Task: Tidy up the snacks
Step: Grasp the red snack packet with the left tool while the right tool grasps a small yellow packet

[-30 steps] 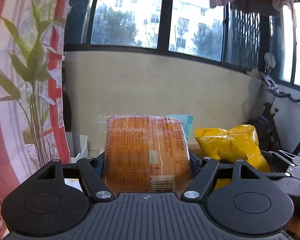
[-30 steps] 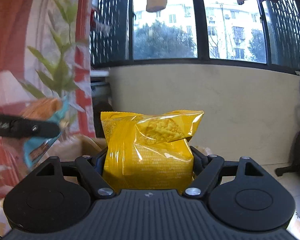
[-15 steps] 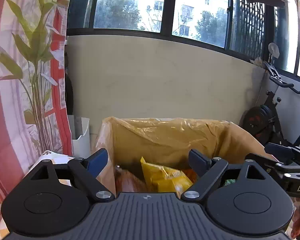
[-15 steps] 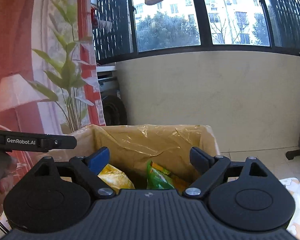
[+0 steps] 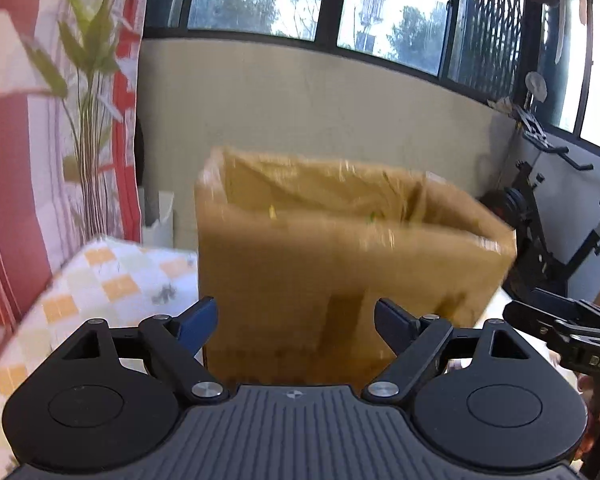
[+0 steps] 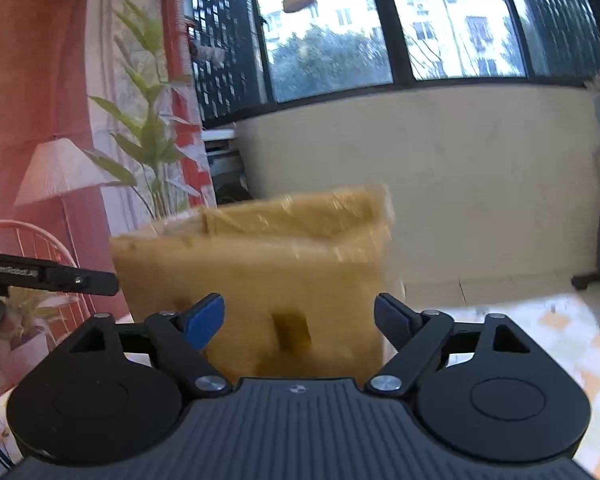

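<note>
A brown cardboard box (image 5: 340, 248) lined with plastic stands on the table, blurred by motion; it also shows in the right wrist view (image 6: 260, 264). Its inside is hidden from here, so no snack packs show. My left gripper (image 5: 296, 326) is open and empty, in front of the box's near wall. My right gripper (image 6: 300, 320) is open and empty, also facing the box's side. The right gripper shows at the right edge of the left wrist view (image 5: 572, 340); the left gripper shows at the left edge of the right wrist view (image 6: 48, 276).
A checked cloth covers the table (image 5: 112, 280) left of the box and shows at the right (image 6: 560, 320). A red patterned curtain (image 5: 12, 160) hangs at left. An exercise bike (image 5: 548, 220) stands at right. A beige wall under windows lies behind.
One second ago each gripper held a snack pack over the box; both opened and the packs dropped in. Both grippers have since pulled back and lower, now facing the box's outer wall.
</note>
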Action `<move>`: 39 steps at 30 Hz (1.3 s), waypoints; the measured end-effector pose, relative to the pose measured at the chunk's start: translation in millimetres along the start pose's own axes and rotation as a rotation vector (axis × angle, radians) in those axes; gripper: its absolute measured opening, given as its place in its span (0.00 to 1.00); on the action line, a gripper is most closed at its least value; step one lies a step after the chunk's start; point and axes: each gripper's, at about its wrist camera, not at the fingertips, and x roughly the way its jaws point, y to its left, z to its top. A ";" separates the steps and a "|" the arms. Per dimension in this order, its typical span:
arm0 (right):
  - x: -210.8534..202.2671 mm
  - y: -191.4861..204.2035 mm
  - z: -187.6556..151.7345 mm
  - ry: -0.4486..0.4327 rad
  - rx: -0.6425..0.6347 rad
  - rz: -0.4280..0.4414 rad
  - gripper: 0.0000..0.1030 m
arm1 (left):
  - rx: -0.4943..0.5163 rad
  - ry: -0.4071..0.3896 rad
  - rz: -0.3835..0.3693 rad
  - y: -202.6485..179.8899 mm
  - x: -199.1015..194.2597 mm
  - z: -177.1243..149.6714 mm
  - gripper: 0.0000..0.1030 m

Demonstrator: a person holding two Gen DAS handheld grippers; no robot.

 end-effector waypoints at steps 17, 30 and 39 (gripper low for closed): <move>12.1 -27.7 -104.9 0.146 0.025 -0.132 0.67 | 0.053 0.233 -0.117 -44.0 85.3 -90.0 0.82; 11.4 -39.4 -113.9 0.156 0.079 -0.129 0.64 | 0.026 0.305 -0.084 -49.2 138.3 -96.7 0.88; 11.2 -43.9 -114.7 0.155 0.109 -0.105 0.64 | -0.019 0.316 -0.132 -16.6 135.4 -99.8 0.86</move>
